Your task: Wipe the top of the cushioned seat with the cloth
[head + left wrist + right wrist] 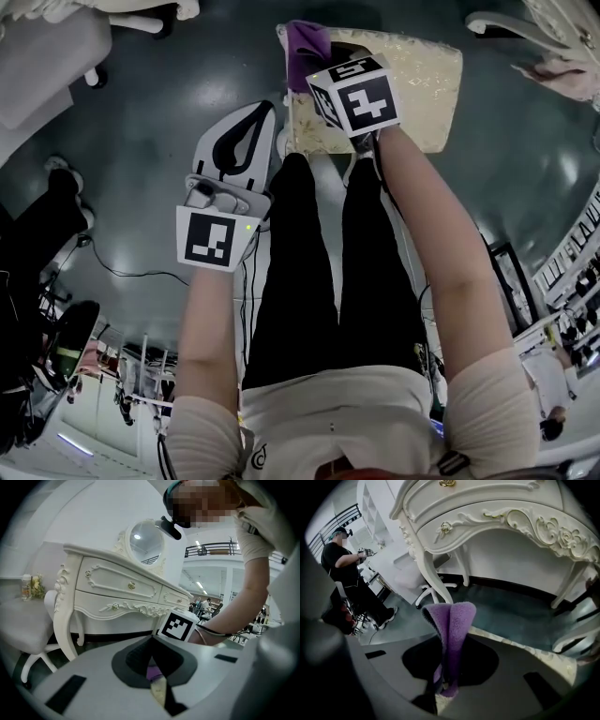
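Note:
The cushioned seat [422, 80], cream with a gold pattern, lies in front of the person's legs at the top of the head view. My right gripper [317, 67] is over its left edge, shut on a purple cloth [305, 42]. In the right gripper view the cloth [452, 630] stands up folded between the jaws of the right gripper [445, 686], with the seat's edge [525, 651] just beyond. My left gripper [255, 117] hangs left of the seat, shut and holding nothing. Through the left gripper [157, 681] only a sliver of cloth [153, 672] and seat [159, 694] shows.
A white carved dressing table [511, 517] with an oval mirror [143, 543] stands just behind the seat. A white office chair [412, 578] is to its left, and a person in black [344, 569] stands farther off. Cables [122, 274] run over the dark floor.

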`<state>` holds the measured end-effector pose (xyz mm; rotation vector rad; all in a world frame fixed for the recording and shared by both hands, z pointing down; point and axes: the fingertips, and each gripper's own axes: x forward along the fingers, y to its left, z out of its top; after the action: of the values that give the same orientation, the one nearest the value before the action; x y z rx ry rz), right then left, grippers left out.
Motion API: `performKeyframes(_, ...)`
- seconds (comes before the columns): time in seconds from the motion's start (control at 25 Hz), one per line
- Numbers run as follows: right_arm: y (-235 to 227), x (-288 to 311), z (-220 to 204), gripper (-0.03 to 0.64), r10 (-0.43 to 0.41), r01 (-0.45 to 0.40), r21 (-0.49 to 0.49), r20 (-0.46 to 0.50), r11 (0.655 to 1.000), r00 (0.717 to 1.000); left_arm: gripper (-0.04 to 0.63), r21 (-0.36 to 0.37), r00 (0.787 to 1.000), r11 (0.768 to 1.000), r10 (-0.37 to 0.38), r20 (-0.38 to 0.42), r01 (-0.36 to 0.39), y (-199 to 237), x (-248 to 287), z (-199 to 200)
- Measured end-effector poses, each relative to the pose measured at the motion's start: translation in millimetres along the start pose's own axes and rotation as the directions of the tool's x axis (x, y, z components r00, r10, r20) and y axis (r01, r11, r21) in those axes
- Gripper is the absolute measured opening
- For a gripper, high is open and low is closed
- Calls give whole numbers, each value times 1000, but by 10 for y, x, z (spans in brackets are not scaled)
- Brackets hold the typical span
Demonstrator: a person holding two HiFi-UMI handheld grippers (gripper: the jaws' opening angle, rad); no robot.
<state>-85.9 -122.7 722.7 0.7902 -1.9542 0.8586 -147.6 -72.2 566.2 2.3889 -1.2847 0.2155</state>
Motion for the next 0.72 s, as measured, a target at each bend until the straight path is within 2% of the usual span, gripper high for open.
performKeyframes(0.12,-70,-52,-10,80,-7,6,-19,-12,1000,1000,14,-10,1000,1000,1,-1,-1,-106,74,0)
performKeyframes(0.32,-275,-159,-81,80,-11,11,11,-12,1000,1000,14,-20,1000,1000,-1,-14,1,-267,185,-6)
performKeyframes(0.72,-821,-394,-274,80,-28,28,21,-22,999,999,14,3,1000,1000,14,-11,-14,-586,527,49)
